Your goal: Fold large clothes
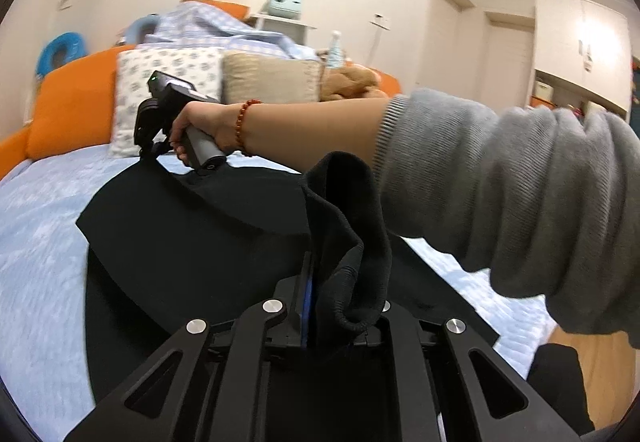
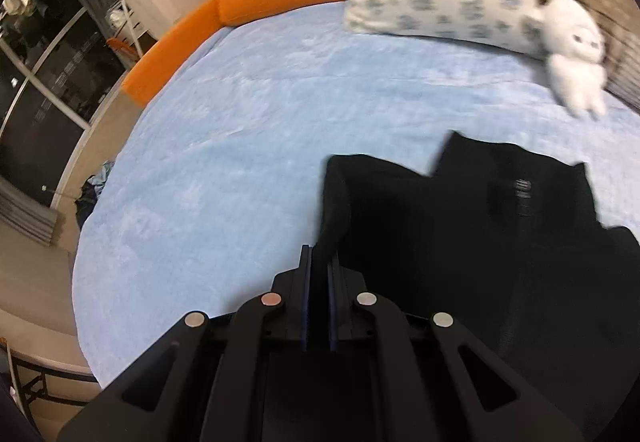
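Mid-fold: left gripper (image 1: 320, 282) clamped on black garment's (image 1: 180, 242) ribbed cuff (image 1: 352, 274), right gripper (image 2: 319, 262) pinching its shoulder edge. Next, likely carrying both across the body.

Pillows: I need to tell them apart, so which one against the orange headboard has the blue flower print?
The white pillow nearer the right gripper; the beige pillow beside it is plain.
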The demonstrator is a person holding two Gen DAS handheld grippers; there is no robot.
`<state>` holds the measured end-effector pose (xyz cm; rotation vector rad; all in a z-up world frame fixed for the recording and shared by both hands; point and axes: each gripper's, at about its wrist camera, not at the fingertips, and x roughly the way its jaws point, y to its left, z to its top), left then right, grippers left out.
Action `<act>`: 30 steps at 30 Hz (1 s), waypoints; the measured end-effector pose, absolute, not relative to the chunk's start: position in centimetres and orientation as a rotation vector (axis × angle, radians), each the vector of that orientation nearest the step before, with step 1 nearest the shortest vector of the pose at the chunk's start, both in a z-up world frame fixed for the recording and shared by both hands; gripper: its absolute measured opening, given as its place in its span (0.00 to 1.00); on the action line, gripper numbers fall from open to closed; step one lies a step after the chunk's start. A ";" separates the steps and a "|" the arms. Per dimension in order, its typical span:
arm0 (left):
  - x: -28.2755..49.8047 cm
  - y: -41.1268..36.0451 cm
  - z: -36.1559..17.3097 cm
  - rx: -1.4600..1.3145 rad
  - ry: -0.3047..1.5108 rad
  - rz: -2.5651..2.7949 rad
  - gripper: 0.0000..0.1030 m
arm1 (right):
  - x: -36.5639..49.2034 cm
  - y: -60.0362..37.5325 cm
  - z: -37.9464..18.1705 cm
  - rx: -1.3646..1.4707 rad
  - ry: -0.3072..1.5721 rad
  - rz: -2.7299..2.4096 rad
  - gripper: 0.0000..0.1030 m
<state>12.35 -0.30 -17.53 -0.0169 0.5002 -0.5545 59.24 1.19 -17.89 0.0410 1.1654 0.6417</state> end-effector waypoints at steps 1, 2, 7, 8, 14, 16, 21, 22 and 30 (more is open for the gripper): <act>12.4 -0.8 -17.7 -0.012 0.509 -0.564 0.15 | 59.3 0.5 -18.5 0.039 1.175 0.629 0.07; 12.5 -1.5 -18.1 -0.005 0.525 -0.576 0.16 | 59.4 -0.2 -19.5 0.036 1.189 0.613 0.07; 13.3 -3.5 -20.9 0.014 0.612 -0.599 0.16 | 59.3 -2.0 -24.3 0.029 1.239 0.579 0.07; 13.5 -3.7 -21.4 0.019 0.629 -0.598 0.16 | 59.2 -2.2 -25.3 0.033 1.246 0.579 0.07; 15.2 -3.9 -24.3 0.043 0.725 -0.564 0.43 | 58.4 -1.4 -27.1 0.002 1.197 0.576 0.65; 15.2 -2.9 -24.2 0.040 0.740 -0.552 0.45 | 57.8 -1.4 -26.0 -0.020 1.128 0.571 0.79; 15.9 4.4 -20.2 -0.060 0.671 -0.475 0.62 | 58.5 -2.3 -22.4 0.032 1.005 0.572 0.79; 16.5 6.0 -19.3 -0.081 0.650 -0.452 0.70 | 58.9 -2.3 -21.9 0.049 0.996 0.576 0.78; 31.4 17.7 -20.5 -0.393 0.715 -0.330 0.59 | 61.2 1.8 -22.9 0.078 1.042 0.589 0.35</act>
